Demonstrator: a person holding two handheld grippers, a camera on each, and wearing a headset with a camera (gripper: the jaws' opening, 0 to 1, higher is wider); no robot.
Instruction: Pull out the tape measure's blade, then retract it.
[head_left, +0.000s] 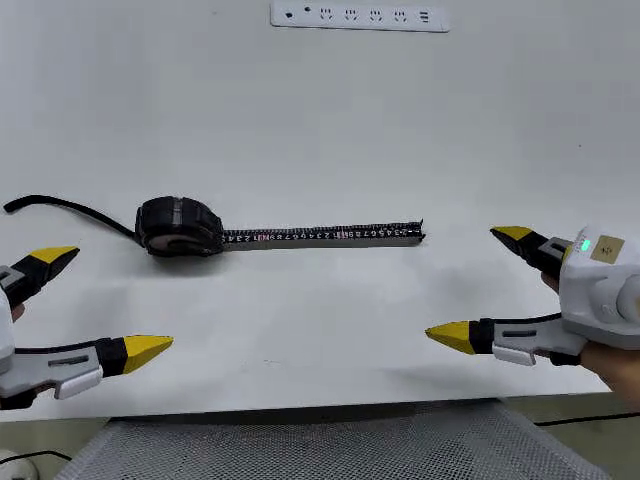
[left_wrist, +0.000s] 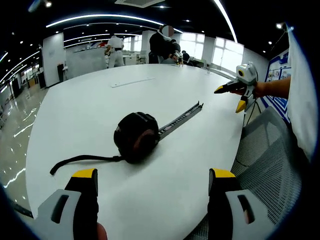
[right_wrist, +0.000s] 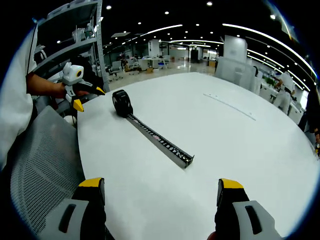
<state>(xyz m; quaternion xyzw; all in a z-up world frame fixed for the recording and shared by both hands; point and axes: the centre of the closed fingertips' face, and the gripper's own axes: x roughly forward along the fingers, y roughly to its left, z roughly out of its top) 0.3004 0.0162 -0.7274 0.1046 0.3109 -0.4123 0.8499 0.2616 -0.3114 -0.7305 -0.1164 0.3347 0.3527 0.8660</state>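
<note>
**Condition.** The black, rounded rubber-clad tape measure case (head_left: 180, 227) lies on the white round table (head_left: 300, 130), left of centre. Its narrow dark steel blade (head_left: 322, 236) runs flat along the tabletop to the right and ends in a small upturned hook (head_left: 421, 233). A black wrist strap (head_left: 65, 208) trails from the case to the left. The pull-out step appears done; retraction is not yet done.

**Grippers.** The left gripper (head_left: 110, 300), white with yellow tips, hovers near the table's front edge, well apart from the case. Its jaws stand wide apart and hold nothing. The right gripper (head_left: 465, 284) hovers near the hook end, apart from it, with its jaws equally wide and nothing between them.

**Hazards.**
- Whether a lock holds the blade cannot be told. If it is released while the case is unrestrained, the blade is likely to snap back and the case to skid.
- An unguided hook can whip sideways on return.
- The rounded case may slip from the jaws if it is gripped off-centre.
- The blade lies flat on the table; pinching it from above risks a kink.
- The strap may snag a jaw on approach.
</note>
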